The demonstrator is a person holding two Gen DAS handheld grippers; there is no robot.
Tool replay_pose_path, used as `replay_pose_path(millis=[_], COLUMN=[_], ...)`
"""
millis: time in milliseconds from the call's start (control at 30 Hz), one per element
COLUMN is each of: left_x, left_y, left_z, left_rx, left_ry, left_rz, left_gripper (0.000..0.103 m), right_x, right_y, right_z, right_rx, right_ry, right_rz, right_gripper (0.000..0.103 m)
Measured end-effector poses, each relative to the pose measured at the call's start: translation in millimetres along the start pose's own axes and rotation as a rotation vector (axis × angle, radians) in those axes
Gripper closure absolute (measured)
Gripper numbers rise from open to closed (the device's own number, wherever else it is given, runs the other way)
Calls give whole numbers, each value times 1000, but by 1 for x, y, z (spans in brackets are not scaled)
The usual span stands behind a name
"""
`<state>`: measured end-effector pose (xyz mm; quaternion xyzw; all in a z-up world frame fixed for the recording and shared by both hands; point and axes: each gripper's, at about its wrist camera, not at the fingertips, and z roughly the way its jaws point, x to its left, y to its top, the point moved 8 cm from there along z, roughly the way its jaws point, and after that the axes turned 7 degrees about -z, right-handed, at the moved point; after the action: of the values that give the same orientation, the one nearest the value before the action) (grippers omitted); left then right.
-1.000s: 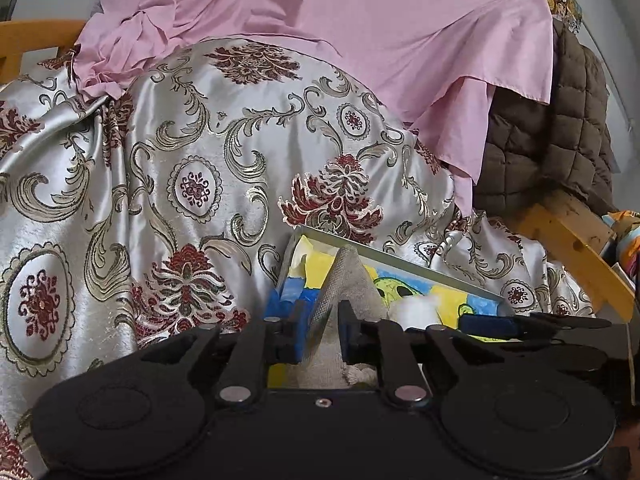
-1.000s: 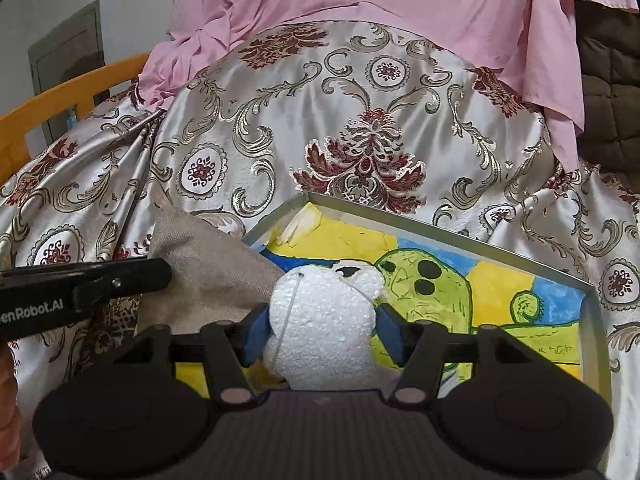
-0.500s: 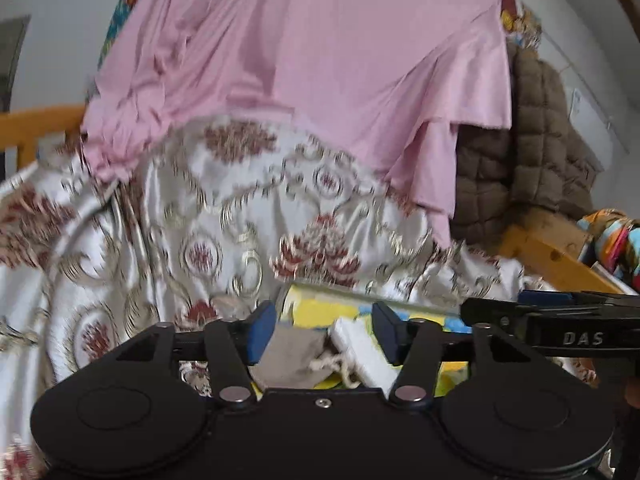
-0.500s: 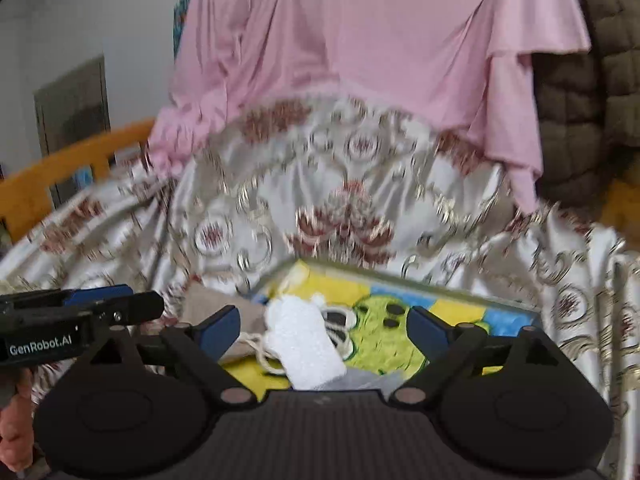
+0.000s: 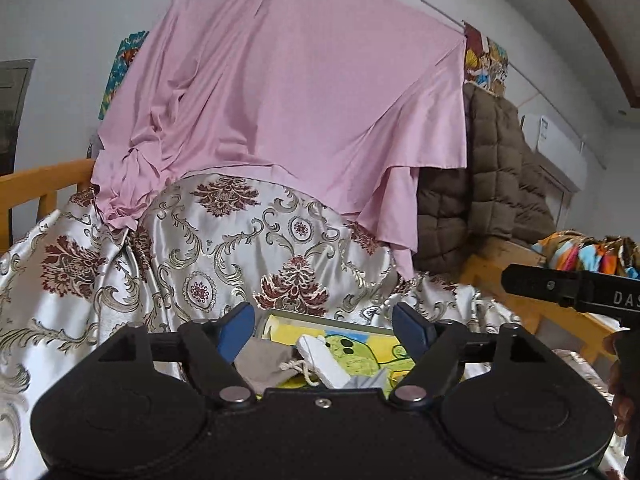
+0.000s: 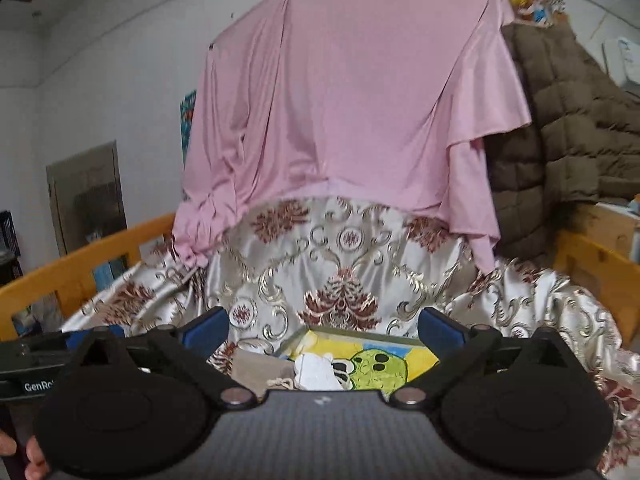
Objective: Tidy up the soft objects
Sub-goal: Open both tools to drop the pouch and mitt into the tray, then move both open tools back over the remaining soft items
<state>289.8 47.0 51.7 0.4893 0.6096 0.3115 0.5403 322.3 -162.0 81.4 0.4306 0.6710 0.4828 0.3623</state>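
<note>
L gripper (image 5: 324, 330) & R gripper (image 6: 324, 330) just opening – wide, empty (beige pouch (image 5: 260, 362), white foam piece (image 5: 322, 360) lie on painted tray (image 6: 420, 354))

The right gripper (image 6: 324, 330), just opened wide, hangs empty above the white foam piece (image 6: 316, 372) on the painted tray (image 6: 400, 344).

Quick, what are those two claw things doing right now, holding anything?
Left gripper: open, jaws just widened, holding nothing.
Right gripper: open, jaws just widened, holding nothing.
</note>
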Motion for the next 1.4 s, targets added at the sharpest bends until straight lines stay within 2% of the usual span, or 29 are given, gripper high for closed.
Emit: replay_pose_path(millis=[400, 733, 1100, 1400], left_x=[-22, -21, -9, -9], left_y=[-11, -29, -70, -107], left_z=[-68, -115, -143, -148], left_rx=[-31, -10, 67, 188], left_ry=[-30, -29, -8, -5], left_rz=[32, 68, 98, 105], left_gripper=[13, 8, 7, 7], right_x=[17, 31, 44, 53], right_y=[-7, -35, -83, -118], right_z=[-92, -141, -172, -185], right_rx=[-90, -106, -53, 15], right_ry=[-54, -108, -189, -212], right_rz=[-2, 10, -22, -41], right_gripper=[0, 0, 0, 0])
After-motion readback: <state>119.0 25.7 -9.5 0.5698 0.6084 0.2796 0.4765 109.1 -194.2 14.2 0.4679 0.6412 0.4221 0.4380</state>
